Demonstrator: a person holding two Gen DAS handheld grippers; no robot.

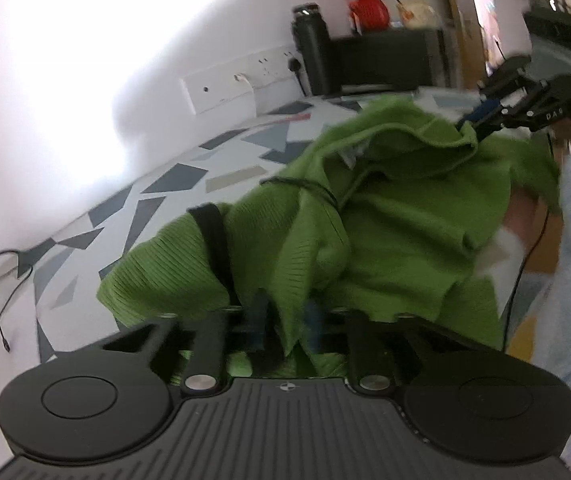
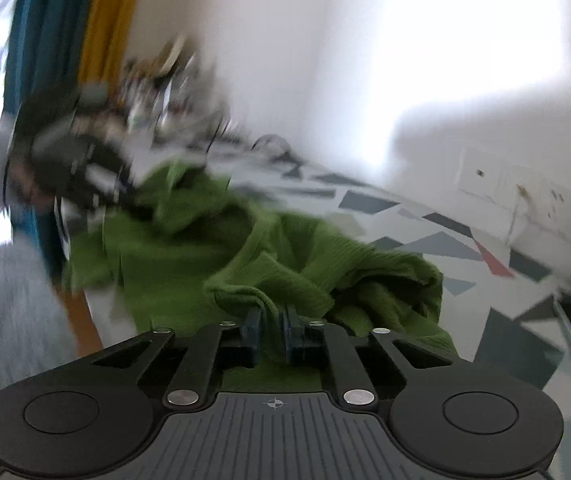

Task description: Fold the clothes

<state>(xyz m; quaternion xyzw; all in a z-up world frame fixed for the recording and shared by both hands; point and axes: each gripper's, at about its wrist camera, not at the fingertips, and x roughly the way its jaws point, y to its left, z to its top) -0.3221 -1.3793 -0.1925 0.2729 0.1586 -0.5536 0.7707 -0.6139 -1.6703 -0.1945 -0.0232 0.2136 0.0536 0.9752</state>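
Both grippers pinched the green knit sweater [image 1: 385,216]: left gripper [image 1: 285,328], right gripper [image 2: 271,334]. Keeping them level and taut over the desk [image 1: 213,160] would have helped.

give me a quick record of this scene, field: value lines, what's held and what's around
garment: green knit sweater, bunched, partly lifted off the table
left gripper: shut on a fold of the sweater
right gripper: shut on another fold of the sweater
surface: table with white cloth in grey and blue shapes
wall side: socket strip, black bottle, red vase with orange flowers
loose item: black cable near the table edge
image quality: right view blurred
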